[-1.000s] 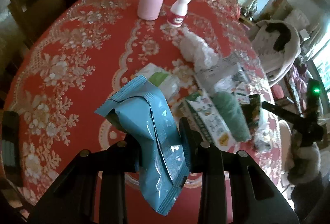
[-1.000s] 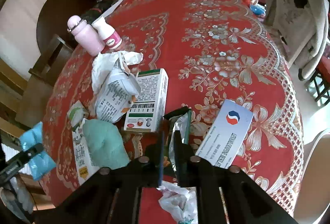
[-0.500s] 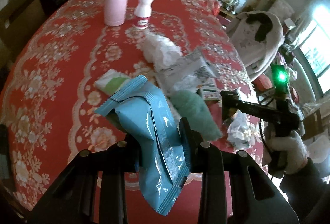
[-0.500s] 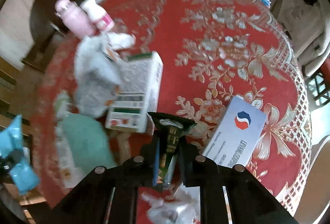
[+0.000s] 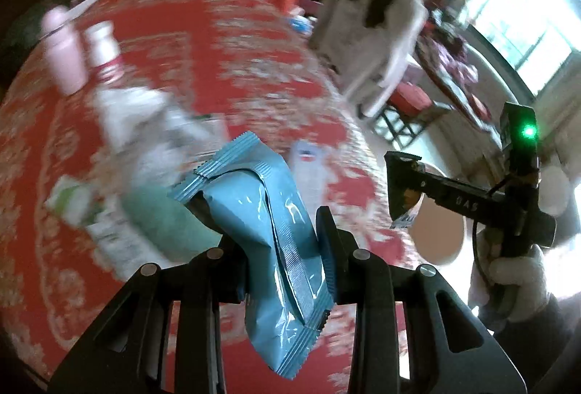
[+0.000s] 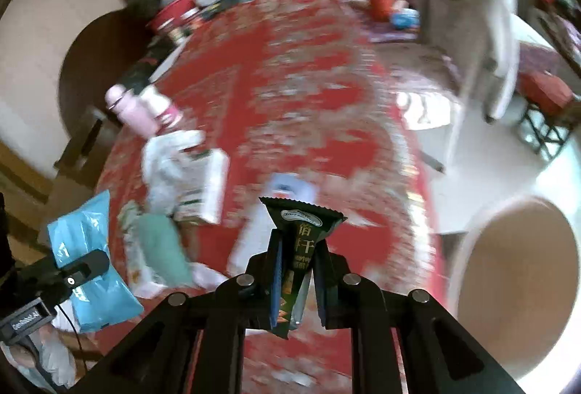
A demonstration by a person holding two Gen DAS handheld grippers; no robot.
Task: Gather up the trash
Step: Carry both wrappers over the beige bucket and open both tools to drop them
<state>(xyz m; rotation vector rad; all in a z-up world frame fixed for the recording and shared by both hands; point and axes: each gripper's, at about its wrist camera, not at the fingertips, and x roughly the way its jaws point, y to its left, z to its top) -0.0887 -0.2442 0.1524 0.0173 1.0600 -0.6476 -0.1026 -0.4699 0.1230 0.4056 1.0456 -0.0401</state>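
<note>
My left gripper (image 5: 279, 230) is shut on a blue snack wrapper (image 5: 268, 223) and holds it above the red tablecloth (image 5: 203, 41). My right gripper (image 6: 296, 248) is shut on a dark green snack wrapper (image 6: 301, 230), lifted above the table. The right gripper also shows in the left wrist view (image 5: 403, 183), off the table's right edge. The left gripper with the blue wrapper shows in the right wrist view (image 6: 87, 259) at the lower left. More trash lies on the cloth: crumpled white paper (image 6: 163, 158), cartons (image 6: 210, 187) and a teal wad (image 6: 159, 252). Both views are blurred.
A pink bottle (image 6: 127, 110) and a small white bottle (image 6: 163, 107) stand at the table's far left. A white card (image 6: 290, 187) lies near the front. A chair with a draped garment (image 6: 468, 12) stands at the right, and a round tan stool (image 6: 515, 285) is close by.
My right gripper has lifted the dark green wrapper off the table and pulled back. Both grippers have swung to the right, away from the trash pile. The blue wrapper stays held.
</note>
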